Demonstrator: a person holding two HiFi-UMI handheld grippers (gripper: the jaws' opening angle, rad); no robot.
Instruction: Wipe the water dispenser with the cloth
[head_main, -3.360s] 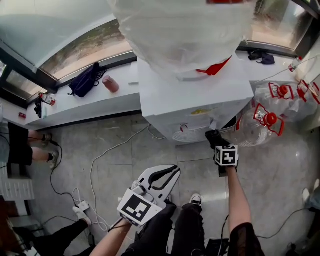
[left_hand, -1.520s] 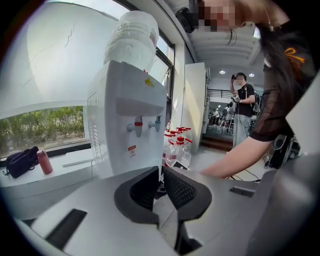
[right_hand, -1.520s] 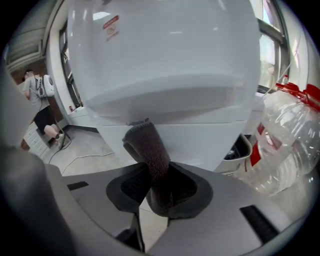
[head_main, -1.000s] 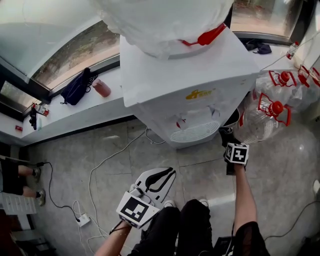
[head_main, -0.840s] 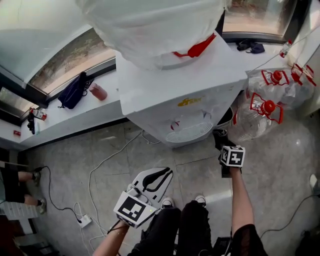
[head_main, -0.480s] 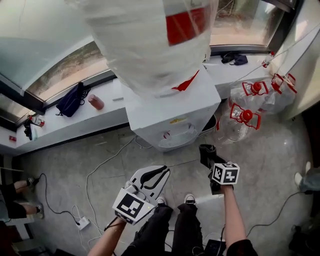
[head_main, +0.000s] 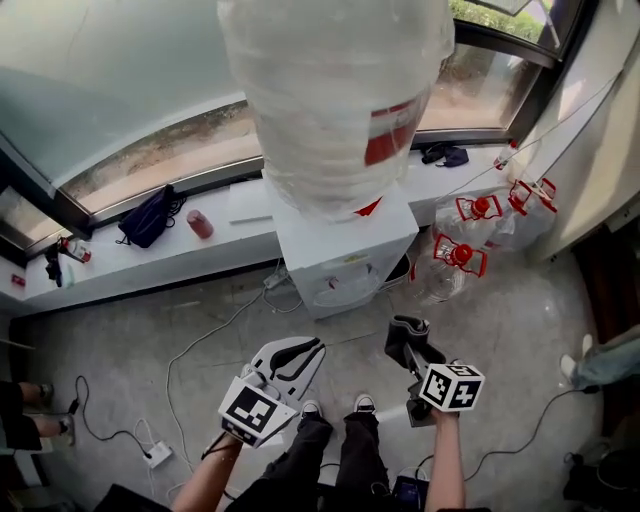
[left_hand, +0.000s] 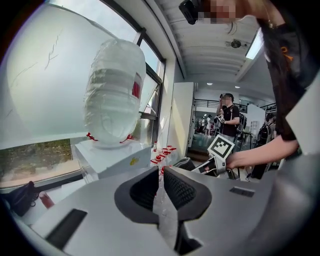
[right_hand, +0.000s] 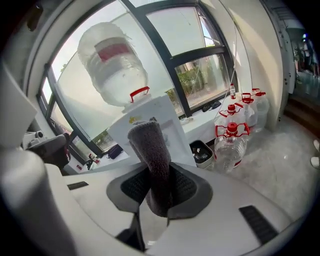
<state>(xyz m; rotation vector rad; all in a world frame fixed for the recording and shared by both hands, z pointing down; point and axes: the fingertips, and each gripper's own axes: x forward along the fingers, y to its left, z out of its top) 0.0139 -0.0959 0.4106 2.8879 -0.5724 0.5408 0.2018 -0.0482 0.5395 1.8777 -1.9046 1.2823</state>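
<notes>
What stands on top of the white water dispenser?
A large water bottle, wrapped in clear film and bearing a red label, stands on the water dispenser. Its wide body covers most of the dispenser's top in the head view, and its neck cannot be seen.

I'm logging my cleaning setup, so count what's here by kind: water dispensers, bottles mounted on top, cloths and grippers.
water dispenser: 1
mounted bottle: 1
cloth: 1
grippers: 2 (left gripper, right gripper)
Total: 5
</notes>
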